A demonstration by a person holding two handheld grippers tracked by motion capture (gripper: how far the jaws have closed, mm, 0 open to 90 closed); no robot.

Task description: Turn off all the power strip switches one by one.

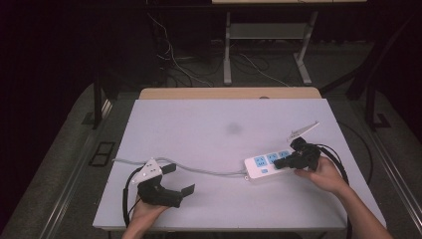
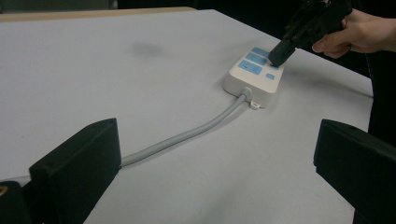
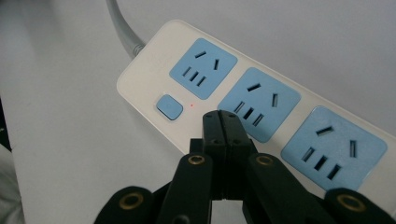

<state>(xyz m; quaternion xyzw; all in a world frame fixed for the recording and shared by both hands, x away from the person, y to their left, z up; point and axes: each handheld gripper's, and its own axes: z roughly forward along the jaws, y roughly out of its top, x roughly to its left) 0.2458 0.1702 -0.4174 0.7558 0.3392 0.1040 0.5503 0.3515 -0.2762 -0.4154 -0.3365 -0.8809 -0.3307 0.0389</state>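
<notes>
Power strip on bench, right of centre; rigid light plastic, may skid. Left tool wide, empty; stiff grey cable ahead. Right tool closed, tip near blue switch; steady casing by edges.

One white power strip, just ahead of the closed right tongs. Three blue socket panels on it. One blue switch, beside a single tiny red light, probably lit. One grey cable, running between the left tongs' parted jaws.
</notes>
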